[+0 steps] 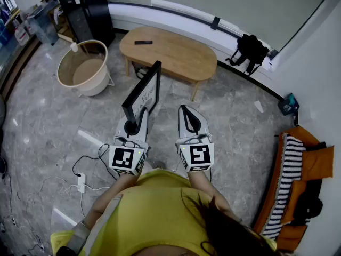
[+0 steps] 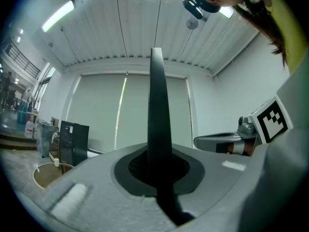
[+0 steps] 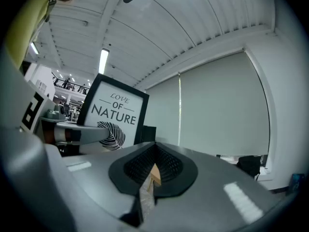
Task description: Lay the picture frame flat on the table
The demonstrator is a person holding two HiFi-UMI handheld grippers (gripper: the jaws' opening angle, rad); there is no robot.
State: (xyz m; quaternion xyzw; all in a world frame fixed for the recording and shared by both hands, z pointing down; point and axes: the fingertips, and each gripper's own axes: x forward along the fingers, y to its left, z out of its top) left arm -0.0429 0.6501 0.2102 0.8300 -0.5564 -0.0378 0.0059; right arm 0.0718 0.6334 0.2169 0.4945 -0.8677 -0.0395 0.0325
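Observation:
The picture frame (image 1: 144,89) is black with a white print and stands upright in the air above the floor. My left gripper (image 1: 133,122) is shut on its lower edge. In the left gripper view the frame (image 2: 157,120) rises edge-on from between the jaws. The right gripper view shows its front (image 3: 113,117), with a leaf drawing. My right gripper (image 1: 186,113) hangs beside it on the right, shut with nothing in it. The oval wooden table (image 1: 176,57) lies ahead of both grippers, beyond the frame.
A dark remote (image 1: 143,42) lies on the table's far left part. A round beige tub (image 1: 85,68) and a black cabinet (image 1: 88,12) stand to the left. A black bag (image 1: 249,49) sits by the wall. At the right is an orange seat (image 1: 309,169), and cables with a power strip (image 1: 81,181) lie on the floor.

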